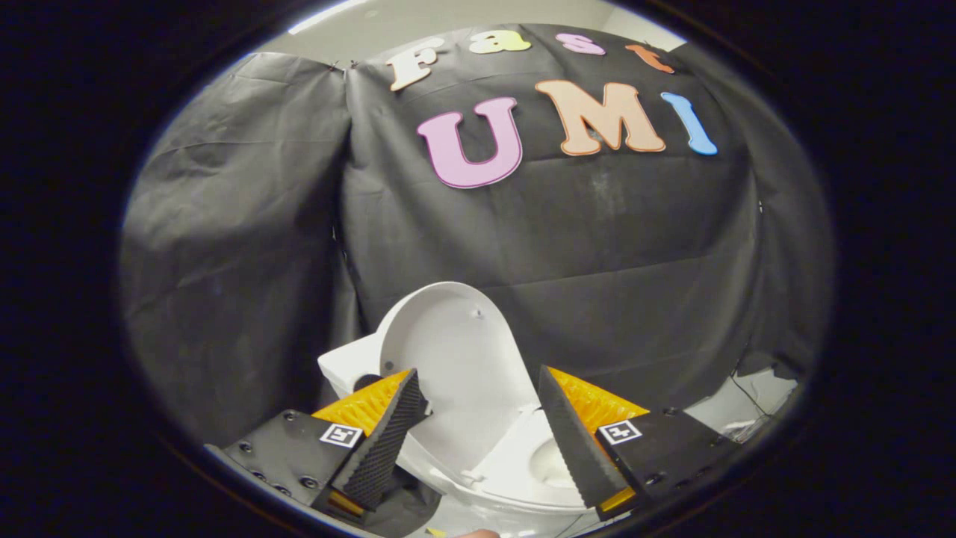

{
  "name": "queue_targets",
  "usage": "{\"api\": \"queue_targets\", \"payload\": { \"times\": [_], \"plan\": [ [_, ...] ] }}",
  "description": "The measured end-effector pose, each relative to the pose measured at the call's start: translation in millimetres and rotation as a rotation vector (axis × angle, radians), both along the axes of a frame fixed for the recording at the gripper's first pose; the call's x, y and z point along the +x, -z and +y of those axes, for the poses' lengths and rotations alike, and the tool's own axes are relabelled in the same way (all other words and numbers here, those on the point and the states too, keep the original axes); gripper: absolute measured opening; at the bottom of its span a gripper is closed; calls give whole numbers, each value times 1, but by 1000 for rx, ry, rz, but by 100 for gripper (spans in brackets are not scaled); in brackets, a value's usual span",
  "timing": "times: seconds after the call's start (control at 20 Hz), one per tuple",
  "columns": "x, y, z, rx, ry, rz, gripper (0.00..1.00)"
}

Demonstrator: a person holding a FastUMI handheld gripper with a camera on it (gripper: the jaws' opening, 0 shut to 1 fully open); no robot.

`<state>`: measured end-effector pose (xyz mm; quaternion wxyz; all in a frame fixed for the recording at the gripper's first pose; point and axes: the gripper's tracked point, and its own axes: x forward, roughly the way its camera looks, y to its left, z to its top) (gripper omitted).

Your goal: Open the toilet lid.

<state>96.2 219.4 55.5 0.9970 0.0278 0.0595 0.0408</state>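
- The gripper (478,433) has its two fingers spread wide apart with nothing pressed between them; it is released.
- Each finger is a black ribbed pad backed by an orange wedge, fixed to a dark block that carries a small square black-and-white marker. The left finger (385,441) and the right finger (571,441) both lean inward at their tips.
- The toilet (493,501) sits just ahead of and below the fingers. Its lower part is cut off, so the base and the floor beneath it cannot be made out.
- The toilet lid (455,359) is raised and stands nearly upright, its white inner face turned toward the camera. It shows in the gap between the fingers, and the left finger covers its lower left edge.
- The seat (515,456) lies flat over the bowl below the lid; the right finger hides its right side, and only part of the bowl opening (553,467) is visible.
- The tank (347,366) is a white block behind the lid, mostly hidden by the lid and by the left finger.
- At the very bottom, below the toilet, a small pale rounded shape (478,533) peeks in; what it is cannot be told.
- Black cloth (239,261) hangs in creased folds behind the toilet as the booth's wall, with a seam where two sheets meet.
- Above the cloth is a strip of pale ceiling (418,19).
- To the right of the toilet, a patch of light floor (747,403) shows under the cloth's hem, with a thin dark cable (749,396) lying on it.
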Motion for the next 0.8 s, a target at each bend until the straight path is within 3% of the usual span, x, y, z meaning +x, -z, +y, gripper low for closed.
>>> {"api": "queue_targets", "payload": {
  "times": [0.25,0.45,0.8],
  "plan": [
    [-19,15,-50,-61,14,18,99],
    [-32,18,-69,-87,-36,-29,99],
    [-51,15,-114,-84,28,-42,99]
  ]
}}
